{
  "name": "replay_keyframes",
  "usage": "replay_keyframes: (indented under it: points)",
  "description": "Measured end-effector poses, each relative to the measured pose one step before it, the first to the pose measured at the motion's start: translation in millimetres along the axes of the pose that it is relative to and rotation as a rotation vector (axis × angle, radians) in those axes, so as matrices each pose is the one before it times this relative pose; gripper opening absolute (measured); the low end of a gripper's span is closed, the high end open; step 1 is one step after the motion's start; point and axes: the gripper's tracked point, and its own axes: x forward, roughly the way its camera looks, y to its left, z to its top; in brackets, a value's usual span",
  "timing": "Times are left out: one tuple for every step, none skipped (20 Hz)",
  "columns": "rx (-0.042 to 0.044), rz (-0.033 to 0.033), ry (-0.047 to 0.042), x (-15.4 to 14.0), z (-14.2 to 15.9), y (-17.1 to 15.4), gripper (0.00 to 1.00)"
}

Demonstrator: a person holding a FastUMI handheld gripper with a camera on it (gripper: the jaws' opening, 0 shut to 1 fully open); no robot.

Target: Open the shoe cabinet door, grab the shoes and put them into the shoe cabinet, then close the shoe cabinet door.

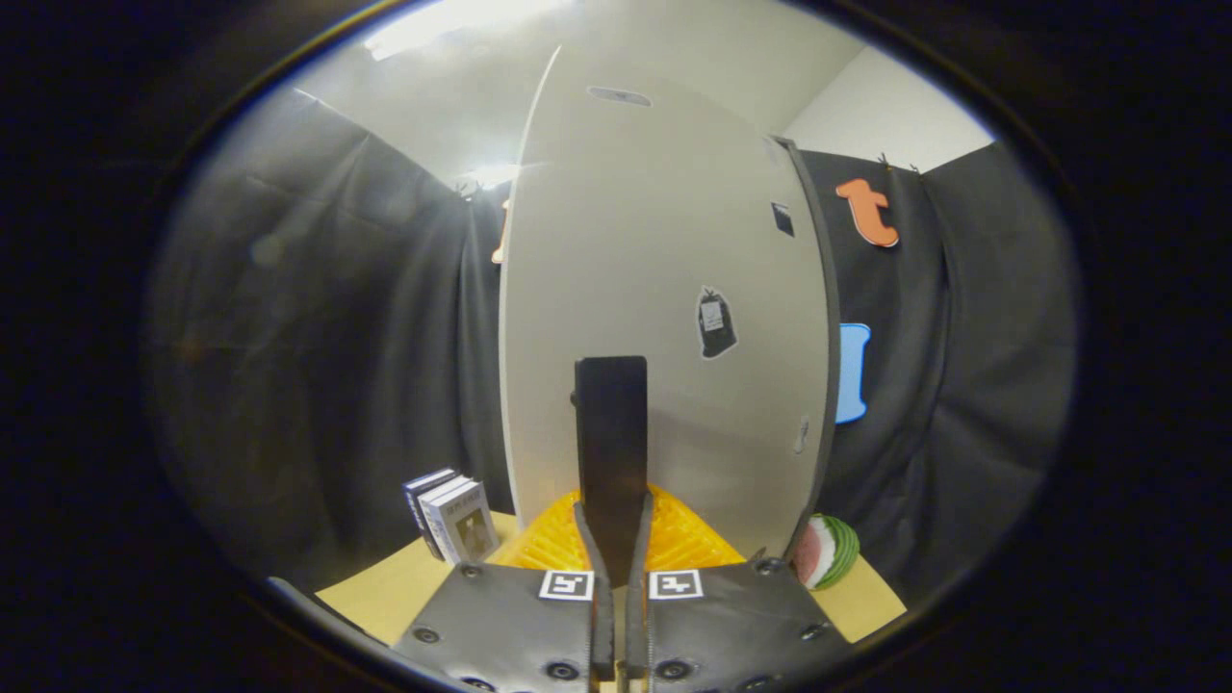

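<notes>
Claw (pixel 613 563) clenched on the dark handle (pixel 611 438) of the door (pixel 664 289): a rigid, light panel, best swung by that handle.

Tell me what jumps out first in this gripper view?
The pale cabinet door stands just ahead, and the gripper is shut on its dark upright handle. A yellow ribbed mat lies at the door's foot, with books to one side and a watermelon slice to the other.
</notes>
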Motion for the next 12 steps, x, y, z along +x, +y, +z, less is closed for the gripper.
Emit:
replay_keyframes:
  points:
    - [-0.00211,-0.0067,-0.00152,-5.25,-0.16,-4.4,0.07]
    - [-0.00086,-0.00758,-0.00293,-5.17,0.52,-4.94,0.06]
    - [0.00072,-0.01052,-0.00277,-4.91,0.3,-5.91,0.06]
    - [0.00325,-0.01219,-0.00207,-4.58,0.79,-6.86,0.06]
    - [0.00323,-0.0124,-0.00296,-5.1,0.23,-5.65,0.06]
    - [-0.00116,-0.01361,-0.00203,-3.13,1.04,-5.51,0.06]
    - [-0.00419,-0.01303,-0.00084,-1.32,-0.81,-1.58,0.06]
    - [-0.00662,-0.01477,-0.00207,-2.74,0.56,-4.86,0.06]
    - [-0.00469,-0.01767,-0.00092,-6.9,1.09,-11.04,0.06]
    - [0.0001,-0.01554,-0.00201,-6.16,0.64,-10.33,0.06]
    - [0.00095,-0.01769,-0.00282,-4.14,-0.58,-7.1,0.05]
    - [0.00104,-0.01685,-0.00383,-3.79,0.39,-7.95,0.05]
